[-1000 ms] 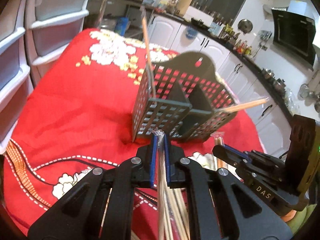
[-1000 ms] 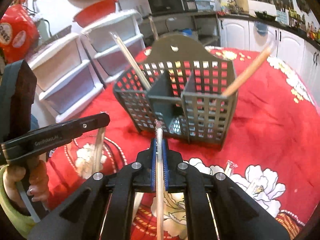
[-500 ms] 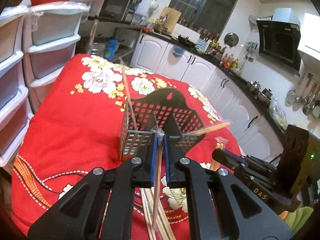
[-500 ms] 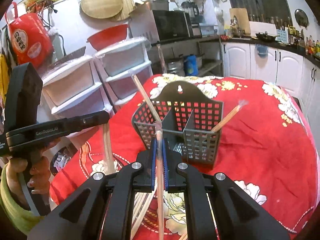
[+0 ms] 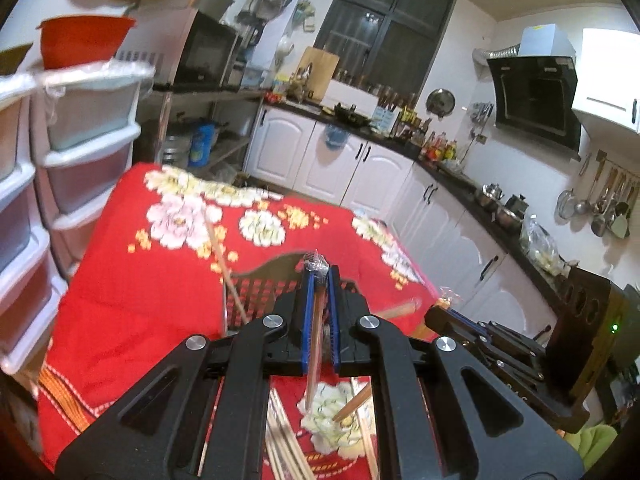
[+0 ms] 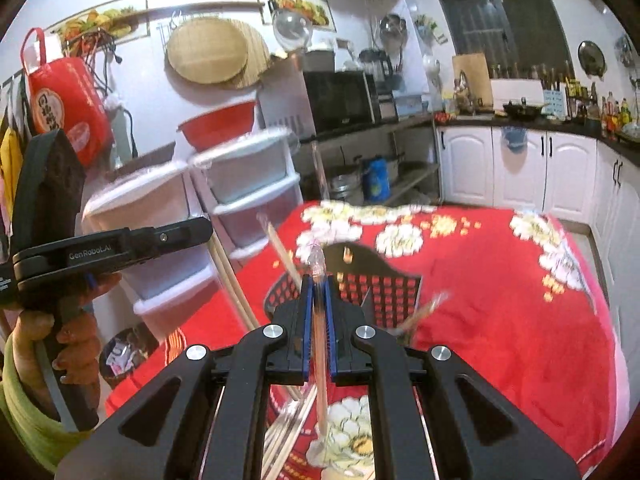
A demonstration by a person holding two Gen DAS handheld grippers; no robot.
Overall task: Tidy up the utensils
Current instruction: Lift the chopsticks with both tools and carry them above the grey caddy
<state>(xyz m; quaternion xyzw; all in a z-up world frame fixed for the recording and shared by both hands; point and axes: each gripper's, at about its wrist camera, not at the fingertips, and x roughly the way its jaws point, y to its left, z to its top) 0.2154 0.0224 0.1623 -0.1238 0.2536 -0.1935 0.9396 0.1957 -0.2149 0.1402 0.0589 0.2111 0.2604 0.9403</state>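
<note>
Left wrist view: the left gripper (image 5: pixel 319 280) is clamped on a plastic-wrapped chopstick pair (image 5: pixel 314 344) and has risen since a second ago; the caddy (image 5: pixel 272 284), then large ahead, now sits low and half hidden behind the fingers. Judged: the pick is complete and insertion comes next.

Right wrist view: the right gripper (image 6: pixel 317 288) has likewise lifted, pinching its own wrapped pair (image 6: pixel 320 344). The caddy is a dark slotted basket on the red tablecloth (image 6: pixel 500 300), already holding slanted chopsticks (image 6: pixel 280 248).
</note>
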